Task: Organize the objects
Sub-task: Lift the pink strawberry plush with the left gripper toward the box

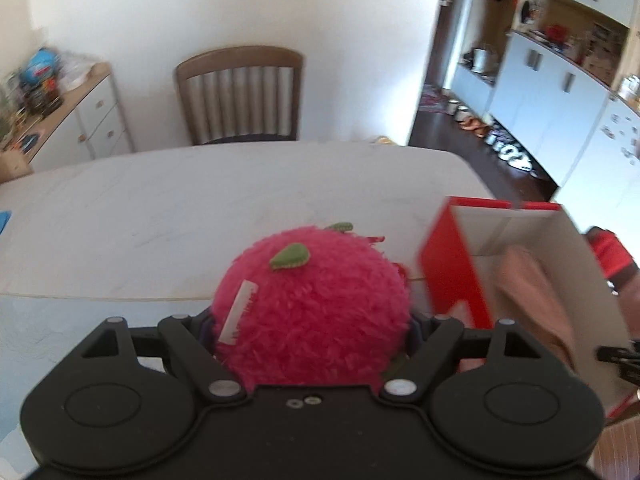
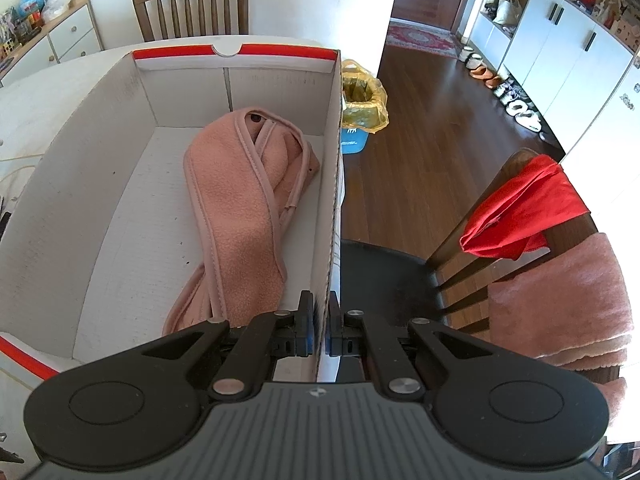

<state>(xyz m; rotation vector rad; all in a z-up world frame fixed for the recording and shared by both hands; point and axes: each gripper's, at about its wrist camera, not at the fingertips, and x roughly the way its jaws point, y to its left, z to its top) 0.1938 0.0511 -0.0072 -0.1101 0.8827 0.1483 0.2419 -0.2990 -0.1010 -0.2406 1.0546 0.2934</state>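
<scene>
Left fingers point(image 1: 312, 320) clamp pink plush point(image 1: 312, 304) — its white label point(image 1: 239, 312) unreadable.

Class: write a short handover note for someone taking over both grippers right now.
Left gripper: closed on the pink plush, held above the table, left of the box.
Right gripper: shut on the box wall, steadying it.
Done: pink cloth lies in the box.
Left: put the plush in the box beside the cloth, then let go.
</scene>
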